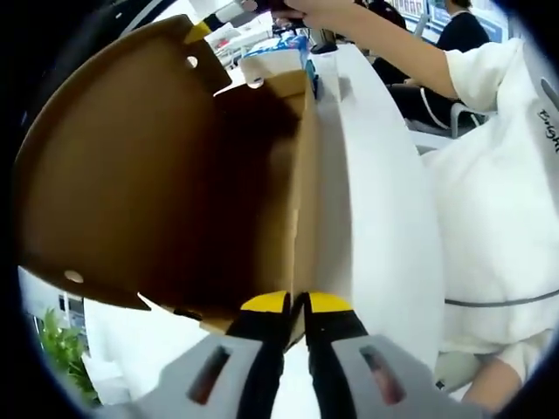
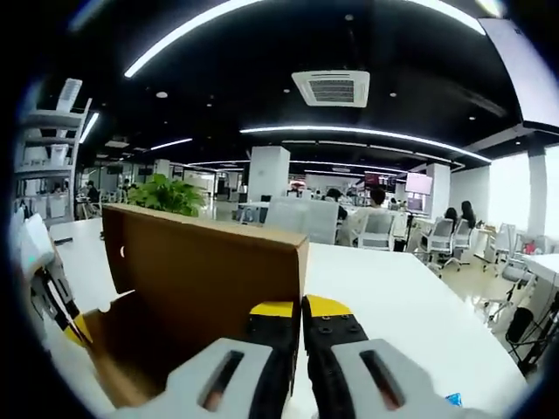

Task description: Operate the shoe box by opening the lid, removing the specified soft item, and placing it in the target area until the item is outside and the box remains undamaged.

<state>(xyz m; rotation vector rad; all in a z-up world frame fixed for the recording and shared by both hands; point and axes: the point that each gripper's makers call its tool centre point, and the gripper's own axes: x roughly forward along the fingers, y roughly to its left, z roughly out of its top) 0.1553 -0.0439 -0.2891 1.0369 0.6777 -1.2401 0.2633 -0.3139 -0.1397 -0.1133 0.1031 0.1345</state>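
The brown cardboard shoe box [image 1: 262, 175] sits on the white counter [image 1: 384, 227] with its lid open. The brown lid flap [image 1: 122, 175] stands up and leans back, with small round holes in it. It is dark inside the box, so what lies in it cannot be told. In the right gripper view, the box's side wall [image 2: 210, 279] stands upright.

In the left gripper view the left tongs [image 1: 297, 305] rise from the bottom, their yellow-tipped black jaws pressed close together. In the right gripper view the right tongs [image 2: 299, 312] stand the same way, jaws closed. The person's forearm [image 1: 384, 44] reaches across the top.
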